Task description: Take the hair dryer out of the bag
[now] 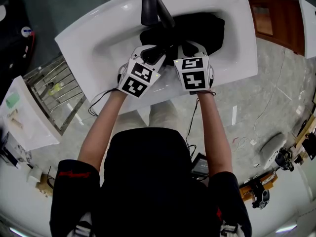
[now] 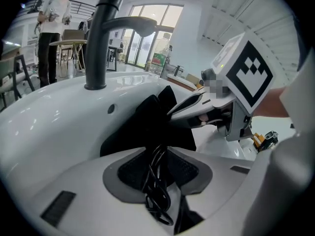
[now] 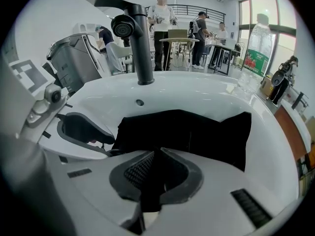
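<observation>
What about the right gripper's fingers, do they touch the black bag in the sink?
Touching. The right gripper view shows the fingers of the right gripper pinched shut on a fold of the black bag.

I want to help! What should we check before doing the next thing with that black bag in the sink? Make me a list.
1. Bag lies in the sink: ok.
2. Right gripper is shut on the bag's cloth: ok.
3. Left gripper has hold of the black cord: not ok. The cord runs between the jaws, but they stand apart.
4. Hair dryer in sight: not ok. Only the cord shows, and no hair dryer body is visible.
5. Room to lift past the faucet, which stands right over the bag: cannot tell.
</observation>
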Demonstrator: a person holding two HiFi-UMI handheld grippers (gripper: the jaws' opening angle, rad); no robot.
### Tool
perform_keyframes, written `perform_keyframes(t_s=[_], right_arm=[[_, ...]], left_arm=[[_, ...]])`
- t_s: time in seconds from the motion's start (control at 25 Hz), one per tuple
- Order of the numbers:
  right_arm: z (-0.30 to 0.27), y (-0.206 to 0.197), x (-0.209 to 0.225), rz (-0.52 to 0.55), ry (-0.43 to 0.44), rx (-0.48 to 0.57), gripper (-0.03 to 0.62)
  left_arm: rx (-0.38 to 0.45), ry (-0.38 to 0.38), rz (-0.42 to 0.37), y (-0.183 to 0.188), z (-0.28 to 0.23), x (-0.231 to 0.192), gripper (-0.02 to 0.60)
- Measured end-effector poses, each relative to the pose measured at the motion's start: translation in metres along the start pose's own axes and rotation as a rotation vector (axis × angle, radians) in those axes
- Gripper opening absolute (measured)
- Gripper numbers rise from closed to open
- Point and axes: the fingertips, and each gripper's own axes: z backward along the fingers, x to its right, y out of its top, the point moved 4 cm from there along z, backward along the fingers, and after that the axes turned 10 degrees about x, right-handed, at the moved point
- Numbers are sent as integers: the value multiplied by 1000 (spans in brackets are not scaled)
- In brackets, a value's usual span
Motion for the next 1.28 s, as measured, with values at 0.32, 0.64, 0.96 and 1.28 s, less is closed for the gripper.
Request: perform_keyframes(t_s=[0.32,0.64,0.96,1.28], right_arm=[[2,-2,6,-23,-9,20,44],[4,-5,15,-43,-6,24,44],[5,-8,19,-61,6,31,44],[6,-10,20,-76,3,41,44]], left_arm=[[-66,-4,-70,-8,-18,0,156],[-151,-28,-124,-12,-41,2,233],[-183,-83,-125,-18,-54,3,242],[-215,-117,-141,-25,-66,5,242]])
